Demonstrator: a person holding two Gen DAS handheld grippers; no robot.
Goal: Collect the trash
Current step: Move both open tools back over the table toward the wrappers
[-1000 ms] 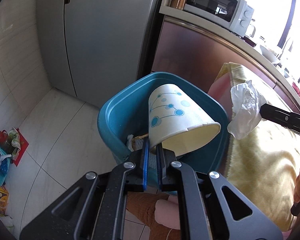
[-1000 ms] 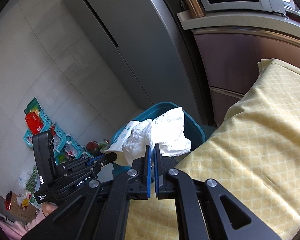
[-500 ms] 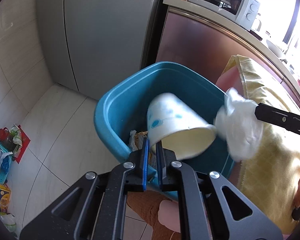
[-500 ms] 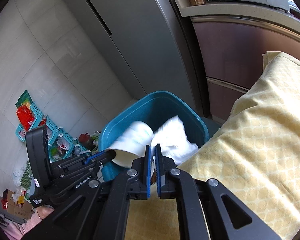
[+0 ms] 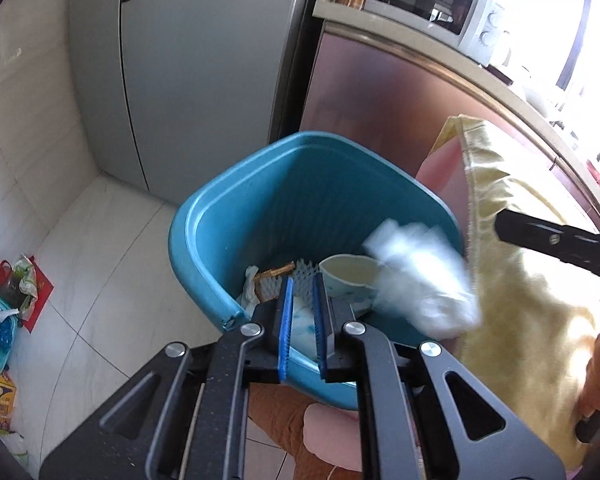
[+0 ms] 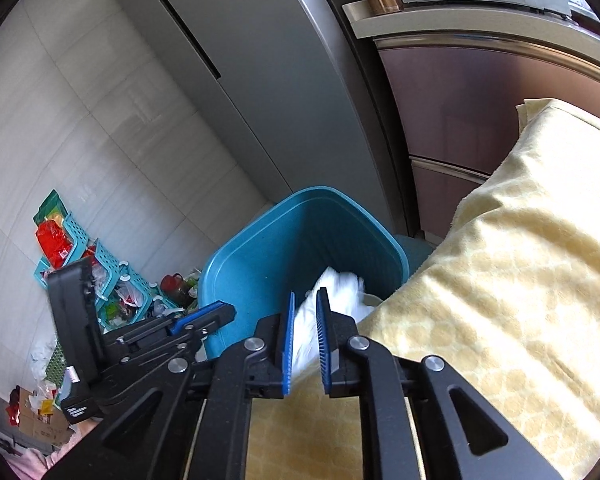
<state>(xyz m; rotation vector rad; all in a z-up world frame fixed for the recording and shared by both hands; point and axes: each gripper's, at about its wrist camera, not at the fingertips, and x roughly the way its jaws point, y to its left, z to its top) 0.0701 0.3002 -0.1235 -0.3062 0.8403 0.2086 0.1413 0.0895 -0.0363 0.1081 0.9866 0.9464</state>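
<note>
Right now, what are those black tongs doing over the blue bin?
A person is throwing trash away with tongs in each hand. The left tongs hang empty over the bin, with a paper cup lying inside on other rubbish. The right tongs have just been opening, and the white tissue is slipping out, blurred, into the bin beside the yellow cloth.

Glossy blue plastic bin (image 5: pixel 228 216) holding a matt paper cup (image 5: pixel 350 276), crumpled white tissue (image 5: pixel 420 280); yellow woven cloth (image 6: pixel 500 280) looking rough; fridge (image 5: pixel 204 60) showing brushed metal.
</note>
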